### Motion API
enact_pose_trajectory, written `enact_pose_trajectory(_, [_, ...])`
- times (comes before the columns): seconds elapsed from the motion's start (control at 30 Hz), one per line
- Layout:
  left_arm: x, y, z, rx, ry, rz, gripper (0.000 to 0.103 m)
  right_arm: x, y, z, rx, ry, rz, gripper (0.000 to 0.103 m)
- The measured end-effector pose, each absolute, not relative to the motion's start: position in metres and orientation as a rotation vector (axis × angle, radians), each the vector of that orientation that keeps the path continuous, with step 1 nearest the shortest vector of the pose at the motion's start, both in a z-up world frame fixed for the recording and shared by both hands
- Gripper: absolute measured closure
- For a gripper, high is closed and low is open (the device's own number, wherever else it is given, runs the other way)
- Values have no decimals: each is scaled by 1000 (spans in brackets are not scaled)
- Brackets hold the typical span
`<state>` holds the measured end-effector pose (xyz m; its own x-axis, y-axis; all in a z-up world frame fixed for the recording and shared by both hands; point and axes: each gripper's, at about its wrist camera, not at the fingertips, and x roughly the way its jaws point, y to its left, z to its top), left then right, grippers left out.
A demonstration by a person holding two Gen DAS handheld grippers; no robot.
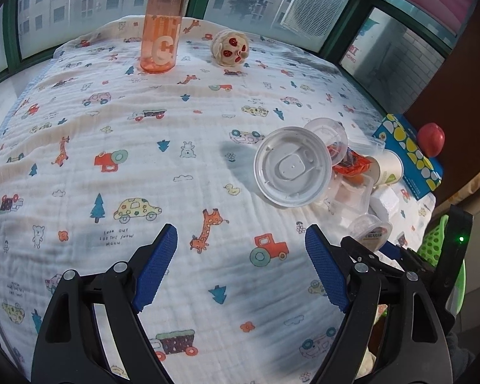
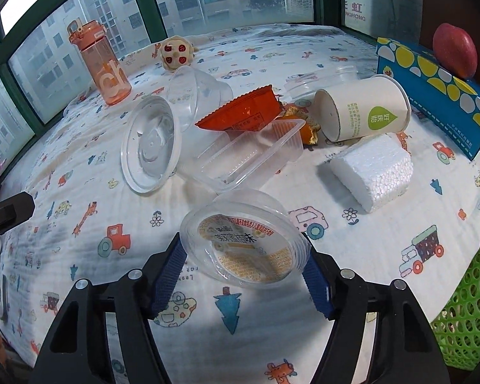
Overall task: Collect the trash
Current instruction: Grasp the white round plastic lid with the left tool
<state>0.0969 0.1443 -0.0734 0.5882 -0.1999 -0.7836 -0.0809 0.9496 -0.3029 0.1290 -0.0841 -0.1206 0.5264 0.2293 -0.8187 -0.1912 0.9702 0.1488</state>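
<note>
Our right gripper (image 2: 244, 264) clamps a clear plastic cup (image 2: 243, 240), tilted above the printed cloth (image 2: 400, 220), just in front of the trash pile (image 2: 249, 134). Our left gripper (image 1: 241, 268) hangs wide apart, touching nothing.

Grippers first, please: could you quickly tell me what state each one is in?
Left gripper: open, holding nothing.
Right gripper: shut on the clear jelly cup.

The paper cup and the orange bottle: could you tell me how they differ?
The paper cup lies on its side among the trash; the orange bottle stands upright by the window. The cup is opaque white with a green mark; the bottle is see-through orange with a lid. Both rest on the printed cloth.
</note>
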Motion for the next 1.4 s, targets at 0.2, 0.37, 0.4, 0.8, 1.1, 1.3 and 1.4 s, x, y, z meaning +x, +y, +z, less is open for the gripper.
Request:
enact_pose_trajectory(0.2, [116,124,-74,-199,951,-129,12,122,-90,-111,42,971,277,38])
enact_pose_trajectory(0.37, [139,108,-81,-75,969,-219,8,114,-103,-96,45,946,289,38])
enact_pose_trajectory(0.4, [144,105,-82,-59,967,-246,7,113,-107,-92,49,941,288,38])
enact_pose_trajectory(0.8, [191,84,-108,98,986,-425,6,105,-135,-72,89,925,251,38])
enact_pose_trajectory(1.1, [202,85,-114,129,974,-562,5,106,-141,-71,100,931,225,38])
enact_pose_trajectory(1.3, [205,79,-121,160,982,-580,5,108,-137,-71,96,932,230,38])
enact_pose_trajectory(1.4, [206,78,-124,169,987,-584,5,109,-136,-71,93,935,229,38])
